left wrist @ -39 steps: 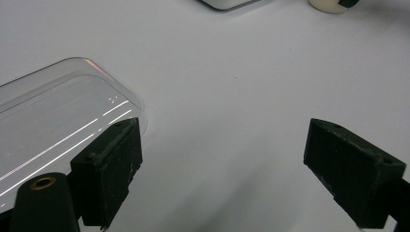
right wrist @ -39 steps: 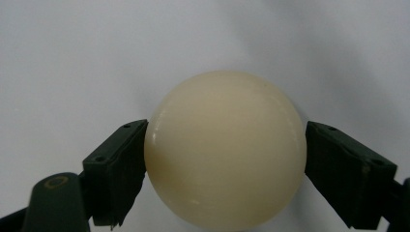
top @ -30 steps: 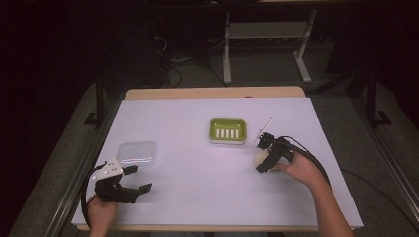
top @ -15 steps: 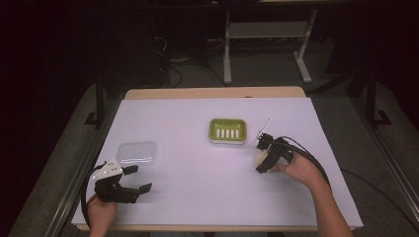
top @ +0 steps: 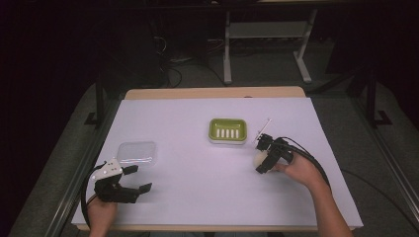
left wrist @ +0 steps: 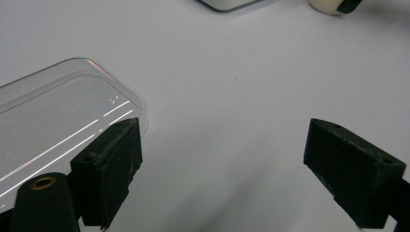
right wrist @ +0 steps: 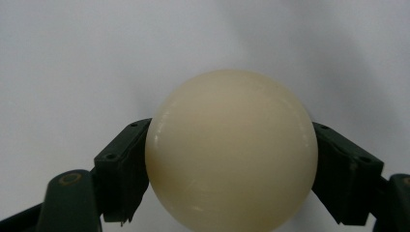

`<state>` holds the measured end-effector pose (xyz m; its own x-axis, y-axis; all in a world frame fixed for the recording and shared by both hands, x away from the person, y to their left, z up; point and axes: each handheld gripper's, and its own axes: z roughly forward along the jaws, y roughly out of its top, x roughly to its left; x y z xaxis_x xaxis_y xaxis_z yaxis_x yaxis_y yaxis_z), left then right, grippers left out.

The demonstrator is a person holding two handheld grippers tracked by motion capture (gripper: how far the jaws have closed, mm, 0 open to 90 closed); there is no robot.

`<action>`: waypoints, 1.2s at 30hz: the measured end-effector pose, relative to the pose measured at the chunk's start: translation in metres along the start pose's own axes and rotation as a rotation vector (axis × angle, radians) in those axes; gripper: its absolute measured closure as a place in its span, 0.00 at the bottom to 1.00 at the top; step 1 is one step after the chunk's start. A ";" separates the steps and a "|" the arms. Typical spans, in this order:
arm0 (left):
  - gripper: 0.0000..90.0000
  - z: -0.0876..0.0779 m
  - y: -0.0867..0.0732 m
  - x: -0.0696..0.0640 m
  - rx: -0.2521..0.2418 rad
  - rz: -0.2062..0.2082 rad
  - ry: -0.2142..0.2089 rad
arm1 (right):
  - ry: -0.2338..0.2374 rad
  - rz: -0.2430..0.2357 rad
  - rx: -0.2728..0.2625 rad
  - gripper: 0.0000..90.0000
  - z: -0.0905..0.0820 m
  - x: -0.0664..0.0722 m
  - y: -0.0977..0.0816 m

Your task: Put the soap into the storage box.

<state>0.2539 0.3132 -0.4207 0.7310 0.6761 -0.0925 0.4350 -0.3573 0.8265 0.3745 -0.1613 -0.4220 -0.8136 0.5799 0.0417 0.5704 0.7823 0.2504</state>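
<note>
The right gripper (top: 263, 160) was seen clamped on a cream ball (right wrist: 232, 150), its two black jaws pressed against the ball's sides in the right gripper view. Those jaws had just been closing, with the ball between them. In the high view the ball (top: 259, 158) was found low over the white table cover (top: 197, 187), right of centre, at the tip of the gripper; whether it touched the cover could not be told. The right hand (top: 301, 170) was wrapped around the gripper body from behind, and a black cable was looped away from it toward the table's right side.

Just beyond the ball, toward the far side, a green soap dish (top: 227, 131) with white slots in its floor was set on the cover, near the ball but apart from it. A thin white stick (top: 264, 129) was angled up beside the dish's right edge.

Over on the left, the left gripper (top: 133, 180) was held wide open with nothing between its jaws, low over the cover near the front edge. A clear plastic lid (left wrist: 58, 121) was lying flat just beside its left jaw, and in the high view the lid (top: 137, 152) was seen just beyond the gripper, well apart from the dish.
</note>
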 end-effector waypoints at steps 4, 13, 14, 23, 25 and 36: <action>0.14 0.000 0.000 0.000 0.000 0.002 0.000 | 0.000 -0.006 0.002 0.24 0.000 0.001 0.000; 0.14 0.000 0.000 0.000 -0.002 0.000 0.002 | 0.024 -0.009 -0.002 0.24 -0.003 0.002 0.002; 0.14 0.000 0.000 0.000 -0.003 0.001 0.002 | 0.021 -0.011 -0.003 0.24 -0.004 0.002 0.002; 0.14 -0.001 0.000 0.000 -0.003 0.001 0.001 | 0.017 -0.018 -0.033 0.24 -0.014 0.002 0.005; 0.14 -0.001 0.000 0.000 -0.003 0.002 0.002 | 0.020 -0.016 -0.032 0.24 -0.015 0.002 0.005; 0.14 -0.001 0.000 0.000 -0.006 0.003 0.003 | 0.023 -0.032 -0.039 0.24 -0.021 0.002 0.015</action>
<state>0.2531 0.3140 -0.4199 0.7305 0.6772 -0.0881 0.4295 -0.3554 0.8302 0.3792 -0.1525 -0.3981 -0.8338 0.5493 0.0549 0.5398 0.7904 0.2897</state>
